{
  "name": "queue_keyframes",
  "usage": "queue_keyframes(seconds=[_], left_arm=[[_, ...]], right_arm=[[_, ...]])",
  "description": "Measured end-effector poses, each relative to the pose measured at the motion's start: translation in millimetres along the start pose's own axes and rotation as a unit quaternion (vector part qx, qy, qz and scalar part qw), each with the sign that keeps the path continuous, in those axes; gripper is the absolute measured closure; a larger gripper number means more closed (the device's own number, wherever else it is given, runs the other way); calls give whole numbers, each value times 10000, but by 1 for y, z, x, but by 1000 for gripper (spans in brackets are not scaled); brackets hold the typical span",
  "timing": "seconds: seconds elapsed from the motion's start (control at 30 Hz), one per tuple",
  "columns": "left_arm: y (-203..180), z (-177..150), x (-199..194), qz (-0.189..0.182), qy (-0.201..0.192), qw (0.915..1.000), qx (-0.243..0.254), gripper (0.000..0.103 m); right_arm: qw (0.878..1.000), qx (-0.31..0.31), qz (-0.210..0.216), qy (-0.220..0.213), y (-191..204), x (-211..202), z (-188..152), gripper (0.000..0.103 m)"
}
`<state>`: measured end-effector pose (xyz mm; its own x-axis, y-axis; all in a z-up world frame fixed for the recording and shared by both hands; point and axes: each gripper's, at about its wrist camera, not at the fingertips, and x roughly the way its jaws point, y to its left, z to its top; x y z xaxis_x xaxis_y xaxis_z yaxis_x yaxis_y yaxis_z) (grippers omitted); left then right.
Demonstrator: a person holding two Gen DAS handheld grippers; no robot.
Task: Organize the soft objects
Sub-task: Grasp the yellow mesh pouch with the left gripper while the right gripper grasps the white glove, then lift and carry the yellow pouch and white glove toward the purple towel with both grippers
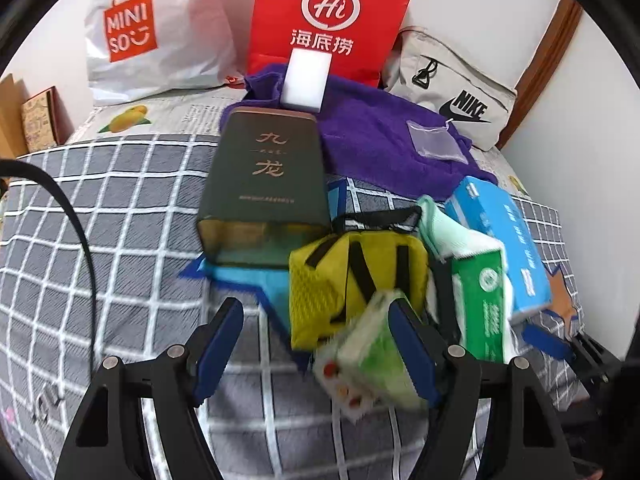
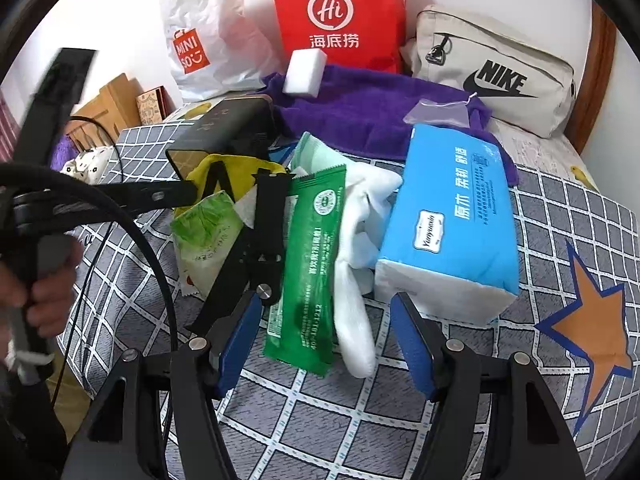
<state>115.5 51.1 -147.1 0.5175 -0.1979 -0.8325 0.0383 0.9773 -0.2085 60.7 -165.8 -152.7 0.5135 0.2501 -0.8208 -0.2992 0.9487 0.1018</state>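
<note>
So I'm at the approach step: both grippers hang over the pile on the bed [image 2: 520, 380] and neither has hold of anything yet.

My left gripper [image 1: 316, 344] has its fingers spread wide. The small green pack [image 1: 372, 352] lies just in front of them, partly behind the right-hand finger, blurred; I can't tell whether that finger touches it, but the pads are not pressing on it. Beyond it sits the yellow pouch [image 1: 356, 276], and past that the dark tin [image 1: 264, 184] lying on its side.

My right gripper [image 2: 324, 340] is likewise well open and empty. Between and just ahead of its fingers lie the green sachet [image 2: 308, 264] and the white sock [image 2: 356, 300], side by side and touching. The blue tissue pack [image 2: 452, 216] sits just to the right of the sock, its near end beside the right-hand finger.

The soft things are all heaped mid-bed in front of the purple towel [image 2: 372, 112], with the sponge [image 2: 304, 72] on the towel and the bags against the wall.

Next, I judge, each gripper must commit to one item. On the left that means centring on the green pack before closing. On the right, the sock and sachet lie so close that I'd have to pick a line that takes one alone, then close gently, since these will squash and could slip.
</note>
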Motion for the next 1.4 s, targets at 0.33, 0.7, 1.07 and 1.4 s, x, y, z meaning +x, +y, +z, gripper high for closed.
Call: queue_keyframes(seconds=[0.33,0.7,1.07,1.4], left_arm=[[2,11,32,-215,75,9997,73,74],[8,7,16,-386,-96,9991,120,76],[10,6,28,-394,-14,9991,132,72],[10,5,40,-448,-15,9990,73,74]], right_arm=[[9993,331,45,154,-23,15,0,36],[9960,412,773,201,-14,30,1,82],[9938,-192,1009,432,1,-8,-34,90],[9950,313,942,-69,-34,-33,-26,43]])
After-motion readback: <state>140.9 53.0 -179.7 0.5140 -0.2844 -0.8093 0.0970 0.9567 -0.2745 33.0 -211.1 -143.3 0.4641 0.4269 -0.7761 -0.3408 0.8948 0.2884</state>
